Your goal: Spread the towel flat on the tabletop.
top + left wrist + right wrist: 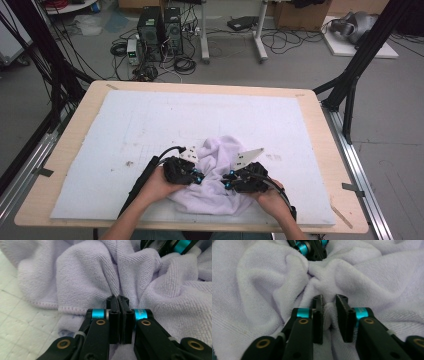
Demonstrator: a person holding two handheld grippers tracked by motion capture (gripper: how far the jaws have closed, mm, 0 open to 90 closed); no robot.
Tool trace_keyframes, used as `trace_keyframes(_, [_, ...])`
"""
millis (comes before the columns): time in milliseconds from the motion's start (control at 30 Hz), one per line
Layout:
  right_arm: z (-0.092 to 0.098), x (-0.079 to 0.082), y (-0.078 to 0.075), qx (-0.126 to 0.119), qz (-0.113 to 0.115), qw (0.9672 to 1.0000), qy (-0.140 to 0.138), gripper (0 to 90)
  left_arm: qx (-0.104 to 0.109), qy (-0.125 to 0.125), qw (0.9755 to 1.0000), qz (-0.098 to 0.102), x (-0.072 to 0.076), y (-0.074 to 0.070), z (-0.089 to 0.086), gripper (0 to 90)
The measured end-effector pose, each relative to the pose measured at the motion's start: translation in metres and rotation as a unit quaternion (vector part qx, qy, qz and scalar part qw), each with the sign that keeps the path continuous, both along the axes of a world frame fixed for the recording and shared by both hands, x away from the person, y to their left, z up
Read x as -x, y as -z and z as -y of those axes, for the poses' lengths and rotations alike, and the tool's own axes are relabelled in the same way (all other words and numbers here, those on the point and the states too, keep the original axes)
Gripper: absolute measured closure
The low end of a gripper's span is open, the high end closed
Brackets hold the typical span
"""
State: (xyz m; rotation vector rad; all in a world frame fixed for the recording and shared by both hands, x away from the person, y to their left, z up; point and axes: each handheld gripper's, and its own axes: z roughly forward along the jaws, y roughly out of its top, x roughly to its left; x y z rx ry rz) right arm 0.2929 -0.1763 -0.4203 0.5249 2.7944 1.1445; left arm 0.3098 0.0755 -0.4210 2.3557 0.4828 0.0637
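Here we have the lilac towel bunched near the worktop's front edge, between both hands. Our left gripper pinches a fold tight; our right gripper clamps a thicker fold opposite.

The right claw pinches a fold of lilac towel, apparently held between its jaws.

Black claws, cyan collars, brass screws
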Motion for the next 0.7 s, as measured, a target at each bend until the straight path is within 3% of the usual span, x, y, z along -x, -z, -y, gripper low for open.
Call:
trace_keyframes(100, [0.002, -0.002, -0.005, -0.008, 0.0, 1.0, -0.002, 80.2, 0.009, -0.009, 0.9999, 0.01, 0.003, -0.005, -0.006, 88.0])
trace_keyframes(167, [0.002, -0.003, -0.01, -0.02, -0.003, 0.9998, -0.003, 80.4, 0.028, -0.029, 0.9988, 0.027, 0.009, -0.016, -0.022, 88.0])
trace_keyframes(200, [0.002, -0.003, -0.01, -0.02, -0.003, 0.9998, -0.003, 80.4, 0.028, -0.029, 0.9988, 0.027, 0.009, -0.016, -0.022, 88.1])
trace_keyframes(233, [0.0, -0.003, -0.016, -0.032, 0.003, 0.9994, -0.007, 80.6, 0.034, -0.037, 0.9981, 0.035, 0.012, -0.02, -0.03, 88.1])
trace_keyframes(367, [-0.012, 0.0, -0.027, -0.04, 0.012, 0.9987, -0.028, 80.7, 0.042, -0.073, 0.9945, 0.063, 0.031, -0.035, -0.064, 88.1])
trace_keyframes(433, [-0.015, 0.001, -0.03, -0.042, 0.011, 0.9985, -0.033, 80.7, 0.043, -0.076, 0.9939, 0.067, 0.036, -0.038, -0.069, 88.2])
trace_keyframes(467, [-0.021, 0.005, -0.034, -0.048, 0.015, 0.9978, -0.042, 80.7, 0.047, -0.082, 0.9925, 0.077, 0.045, -0.042, -0.078, 88.2])
trace_keyframes(500, [-0.022, 0.007, -0.036, -0.051, 0.018, 0.9974, -0.048, 80.8, 0.047, -0.082, 0.9925, 0.077, 0.045, -0.042, -0.078, 88.2])
trace_keyframes(600, [-0.025, 0.016, -0.038, -0.049, 0.022, 0.9968, -0.058, 80.7, 0.046, -0.097, 0.9899, 0.093, 0.064, -0.044, -0.094, 88.2])
trace_keyframes(667, [-0.025, 0.02, -0.036, -0.051, 0.02, 0.9969, -0.057, 80.8, 0.046, -0.1, 0.9898, 0.091, 0.068, -0.041, -0.096, 88.2])
trace_keyframes(700, [-0.024, 0.024, -0.027, -0.051, 0.009, 0.997, -0.058, 80.7, 0.045, -0.096, 0.991, 0.081, 0.073, -0.034, -0.098, 88.3])
